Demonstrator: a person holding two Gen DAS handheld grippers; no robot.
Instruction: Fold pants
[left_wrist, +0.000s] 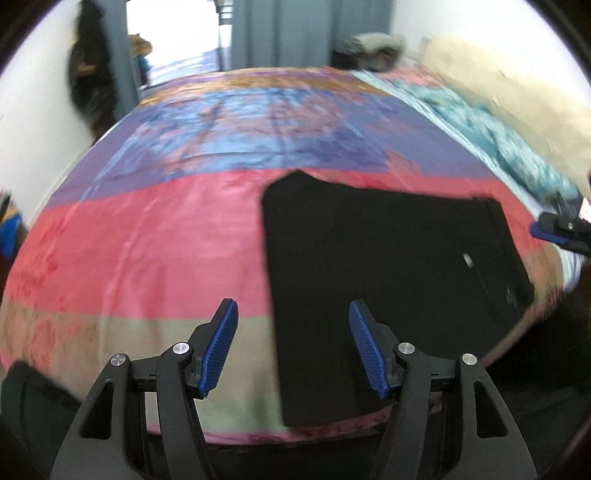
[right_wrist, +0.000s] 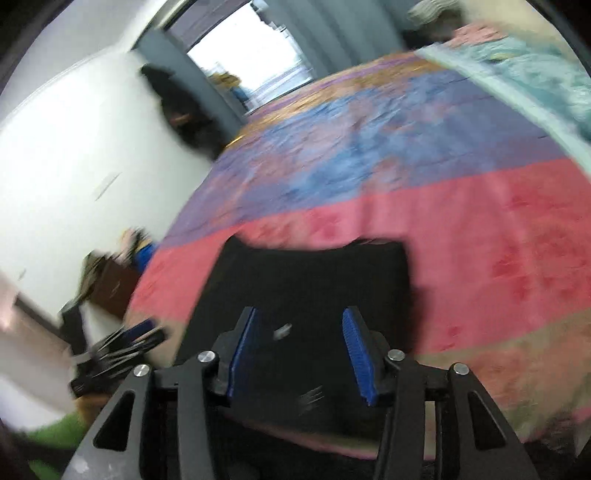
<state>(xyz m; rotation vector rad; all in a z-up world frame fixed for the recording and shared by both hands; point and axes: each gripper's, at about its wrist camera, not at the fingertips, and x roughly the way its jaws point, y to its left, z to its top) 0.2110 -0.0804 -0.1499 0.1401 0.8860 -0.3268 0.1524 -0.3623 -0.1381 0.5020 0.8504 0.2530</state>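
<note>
Black pants (left_wrist: 373, 273) lie folded flat as a dark block on the near part of the bed, with a button near their right end. They also show in the right wrist view (right_wrist: 306, 280). My left gripper (left_wrist: 293, 314) is open and empty, hovering over the pants' near left edge. My right gripper (right_wrist: 299, 325) is open and empty, just above the pants near the button (right_wrist: 282, 329). The right gripper also shows at the right edge of the left wrist view (left_wrist: 554, 225).
The bed has a striped cover (left_wrist: 155, 229) of pink, purple and blue bands. A teal blanket (left_wrist: 491, 129) and beige pillow (left_wrist: 517, 92) lie at the right. A white wall (right_wrist: 74, 158) and dark hanging clothes (left_wrist: 88, 74) are at the left. Both views are blurred.
</note>
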